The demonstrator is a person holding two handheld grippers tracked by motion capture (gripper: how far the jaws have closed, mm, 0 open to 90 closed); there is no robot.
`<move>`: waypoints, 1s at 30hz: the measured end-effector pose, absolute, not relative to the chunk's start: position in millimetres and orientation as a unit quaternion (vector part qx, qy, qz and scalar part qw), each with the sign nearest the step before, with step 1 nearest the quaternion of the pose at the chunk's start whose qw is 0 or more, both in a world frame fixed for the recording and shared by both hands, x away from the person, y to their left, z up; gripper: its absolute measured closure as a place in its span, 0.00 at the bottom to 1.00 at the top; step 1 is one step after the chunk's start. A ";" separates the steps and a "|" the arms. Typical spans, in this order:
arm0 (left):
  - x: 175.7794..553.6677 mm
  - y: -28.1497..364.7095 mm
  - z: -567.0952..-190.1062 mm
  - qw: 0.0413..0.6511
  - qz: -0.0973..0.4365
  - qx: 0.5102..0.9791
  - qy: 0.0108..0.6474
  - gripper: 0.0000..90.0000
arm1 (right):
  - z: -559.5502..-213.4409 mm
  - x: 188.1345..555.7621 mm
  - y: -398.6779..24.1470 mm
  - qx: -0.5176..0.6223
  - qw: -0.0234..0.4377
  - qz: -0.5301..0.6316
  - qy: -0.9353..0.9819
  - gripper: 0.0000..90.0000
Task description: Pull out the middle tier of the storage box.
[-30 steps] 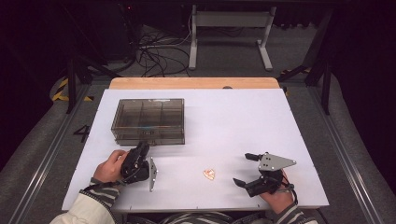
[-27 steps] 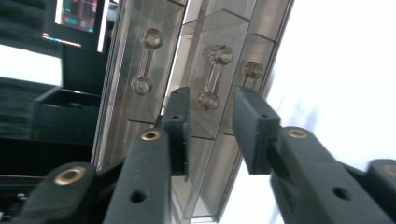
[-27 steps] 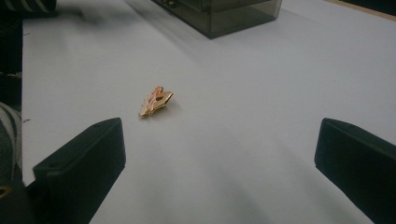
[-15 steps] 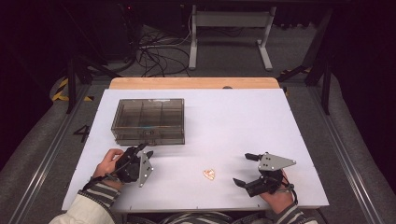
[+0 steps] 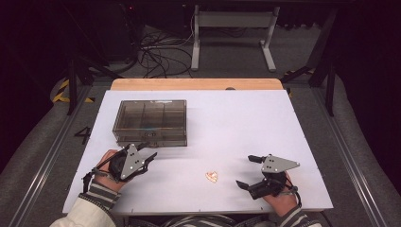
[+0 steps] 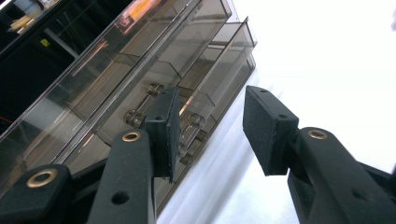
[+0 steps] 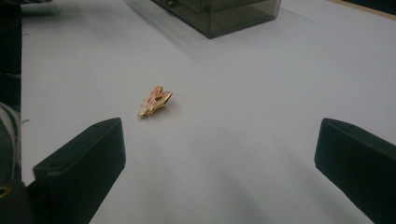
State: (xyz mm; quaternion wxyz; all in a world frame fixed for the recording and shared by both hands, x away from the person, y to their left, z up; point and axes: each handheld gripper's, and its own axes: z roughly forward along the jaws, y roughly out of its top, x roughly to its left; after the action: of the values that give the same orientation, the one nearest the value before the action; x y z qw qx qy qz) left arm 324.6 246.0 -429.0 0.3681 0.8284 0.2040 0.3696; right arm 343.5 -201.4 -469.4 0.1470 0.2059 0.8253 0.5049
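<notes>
A smoky clear compartment box (image 5: 149, 123) lies shut at the table's left. My left gripper (image 5: 147, 152) is open, its tips just short of the box's front edge. In the left gripper view the open gripper (image 6: 212, 116) is tilted and points at the small latches on the box (image 6: 140, 79) front, with nothing between the pads. A small gold clip-like piece (image 5: 212, 176) lies on the white table near the front. My right gripper (image 5: 246, 171) stands wide open to its right. In the right gripper view the gold piece (image 7: 154, 100) lies ahead of the open gripper (image 7: 219, 154).
The white tabletop (image 5: 246, 123) has a wooden strip (image 5: 196, 84) along its far edge. Cables and a desk frame (image 5: 231, 28) stand on the floor beyond. The box's corner (image 7: 224, 14) appears far off in the right gripper view.
My left gripper has swung up and forward, turning its tips toward the front of the box. The right gripper and the gold piece have stayed put.
</notes>
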 end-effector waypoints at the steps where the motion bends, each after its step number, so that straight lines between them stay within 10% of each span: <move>1: 324.7 246.4 -428.4 0.369 0.369 0.828 0.204 0.63 | -469.3 343.5 -201.4 0.207 0.146 0.505 0.825 0.03; 15: 345.1 262.5 -408.3 0.411 0.237 0.847 0.237 0.50 | -469.5 343.2 -201.3 0.206 0.149 0.503 0.826 0.03; 30: 353.2 274.1 -399.2 0.413 0.220 0.848 0.248 0.47 | -469.4 343.0 -201.1 0.206 0.149 0.503 0.826 0.03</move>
State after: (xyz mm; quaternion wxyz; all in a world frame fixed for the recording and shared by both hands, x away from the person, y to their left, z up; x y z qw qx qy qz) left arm 353.2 274.1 -399.2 0.4134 0.8482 0.2478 0.2198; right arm 343.0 -201.1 -469.4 0.1485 0.2059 0.8261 0.5031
